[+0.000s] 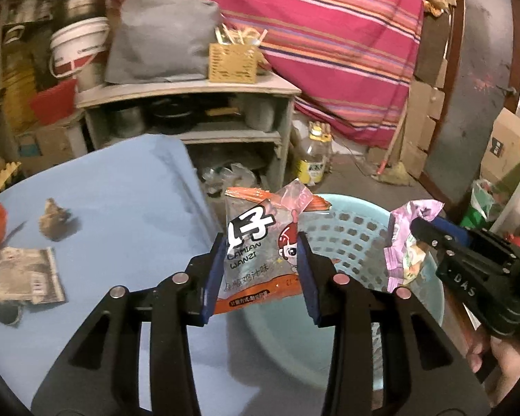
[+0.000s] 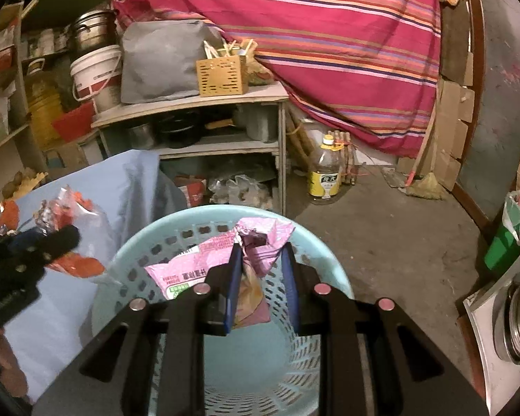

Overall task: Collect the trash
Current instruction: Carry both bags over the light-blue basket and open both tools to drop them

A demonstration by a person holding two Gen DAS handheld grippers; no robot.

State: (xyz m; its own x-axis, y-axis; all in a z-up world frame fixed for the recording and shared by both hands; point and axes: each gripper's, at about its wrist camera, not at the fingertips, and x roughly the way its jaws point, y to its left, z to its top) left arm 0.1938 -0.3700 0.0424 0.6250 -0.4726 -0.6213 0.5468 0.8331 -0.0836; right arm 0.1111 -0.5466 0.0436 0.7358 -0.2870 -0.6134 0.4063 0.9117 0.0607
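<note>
Cluttered storeroom with a blue-covered table (image 1: 121,187) at left and a pale turquoise perforated plastic basket (image 1: 360,228) on the floor beside it. On the table, left to right, lie a flattened grey printed wrapper (image 1: 24,274) and a crumpled brown scrap (image 1: 53,216), both uncollected. The left gripper (image 1: 260,270) clasps a clear, orange-edged snack packet (image 1: 256,242) near the basket rim; the right gripper (image 2: 261,284) pinches a crumpled pink foil wrapper (image 2: 225,253) directly above the basket. The basket's visible bottom appears bare, so collection seems early: both packets await dropping.
</note>
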